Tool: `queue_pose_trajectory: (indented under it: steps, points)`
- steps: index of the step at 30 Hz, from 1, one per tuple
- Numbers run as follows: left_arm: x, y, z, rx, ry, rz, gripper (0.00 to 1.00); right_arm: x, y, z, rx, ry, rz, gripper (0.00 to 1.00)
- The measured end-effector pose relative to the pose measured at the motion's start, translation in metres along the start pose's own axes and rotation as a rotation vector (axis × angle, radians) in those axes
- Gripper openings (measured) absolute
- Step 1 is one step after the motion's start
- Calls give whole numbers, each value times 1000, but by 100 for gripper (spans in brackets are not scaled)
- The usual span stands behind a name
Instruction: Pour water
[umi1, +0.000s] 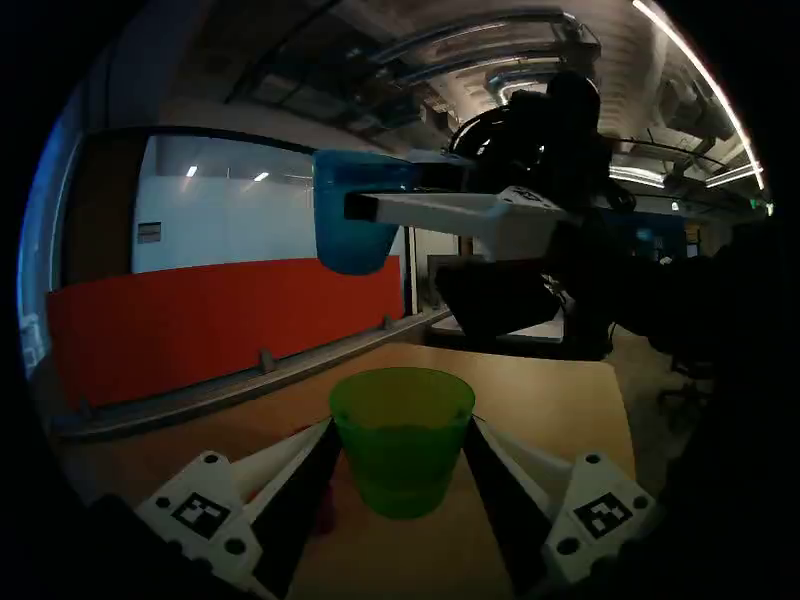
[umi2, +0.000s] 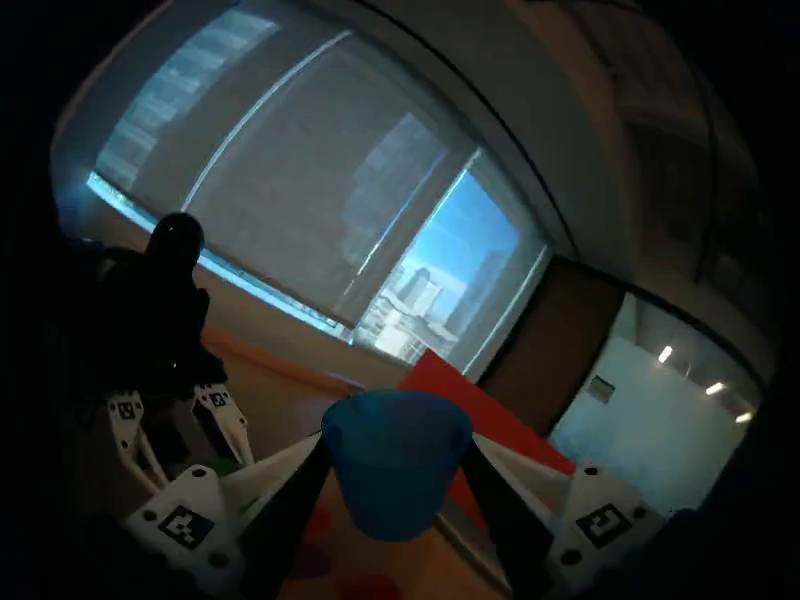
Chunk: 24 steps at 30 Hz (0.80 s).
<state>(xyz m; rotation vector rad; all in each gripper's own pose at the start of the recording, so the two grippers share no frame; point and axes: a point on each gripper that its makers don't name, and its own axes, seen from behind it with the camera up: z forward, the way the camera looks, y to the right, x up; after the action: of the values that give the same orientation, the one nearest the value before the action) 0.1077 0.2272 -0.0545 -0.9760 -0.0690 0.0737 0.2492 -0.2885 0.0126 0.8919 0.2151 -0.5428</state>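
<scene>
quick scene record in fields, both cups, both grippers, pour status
left hand-held gripper: shut on green cup
green cup: upright, seemingly resting on wooden table
right hand-held gripper: shut on blue cup
blue cup: held in the air, above and beyond green cup, roughly upright
pour: not yet begun, no stream visible

Dim, backlit fisheye frames, bright window glare, curved edges.

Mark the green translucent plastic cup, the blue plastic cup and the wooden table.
green translucent plastic cup (umi1: 402, 455): left gripper view, front wall.
blue plastic cup (umi2: 395, 475): right gripper view, front wall below rim.
wooden table (umi1: 560, 400): left gripper view, bare top.
</scene>
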Motion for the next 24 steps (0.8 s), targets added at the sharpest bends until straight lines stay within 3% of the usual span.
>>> queue_pose_trajectory:
  steps: [6,12,15,24]
  points:
    - [0,-3,0,7,1,-1,82,4,-6,0,48,24,202,89]
    - [0,-3,-1,9,-2,4,82,5,-5,1,69,22,354,89]
    - [0,-3,-1,9,-3,4,82,7,-5,0,76,26,391,89]
    - [-2,-11,-3,29,-23,13,82,-2,-9,-6,75,-7,397,89]
